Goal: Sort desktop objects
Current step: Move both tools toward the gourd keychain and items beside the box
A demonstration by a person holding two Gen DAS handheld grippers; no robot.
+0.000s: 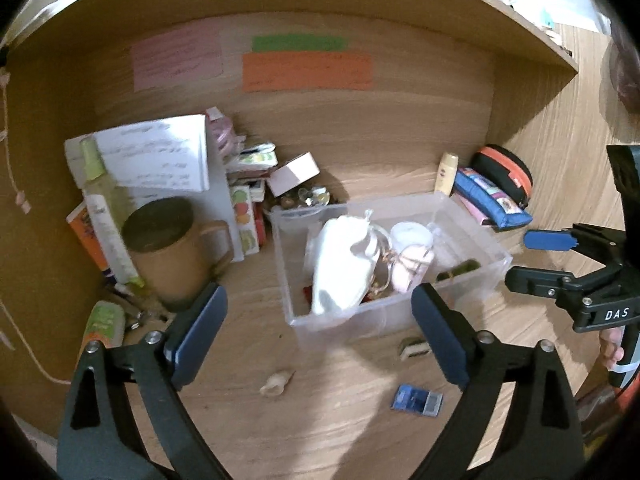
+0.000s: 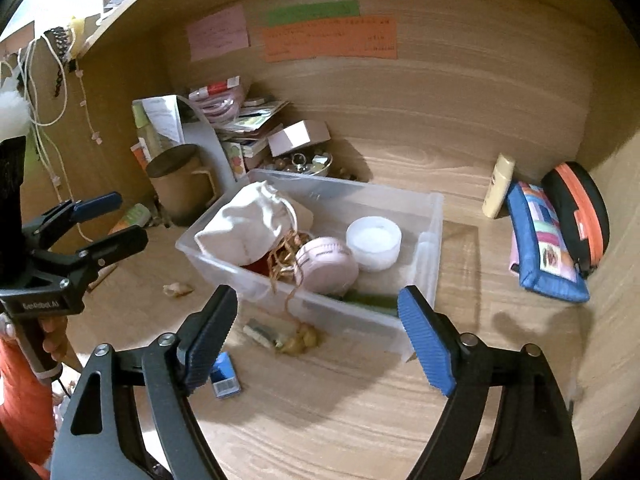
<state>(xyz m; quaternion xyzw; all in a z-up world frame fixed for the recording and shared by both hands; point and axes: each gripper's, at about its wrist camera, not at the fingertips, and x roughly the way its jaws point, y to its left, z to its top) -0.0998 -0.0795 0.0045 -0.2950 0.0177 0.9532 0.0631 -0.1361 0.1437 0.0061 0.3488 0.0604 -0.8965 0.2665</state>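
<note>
Your left gripper (image 1: 320,340) and right gripper (image 2: 318,338) both stand wide, holding nothing. Just ahead of both sits the clear bin (image 2: 224,268), its long axis running from your near right to far left, white pouch (image 2: 248,220) inside.

I can't read the writing on the orange note (image 2: 330,38) or the pink note (image 1: 176,62); it's blurred. The white pouch (image 1: 344,264) hides much of the bin (image 1: 472,280) floor. Behind the mug (image 1: 176,248), the clutter is too jumbled to identify.
</note>
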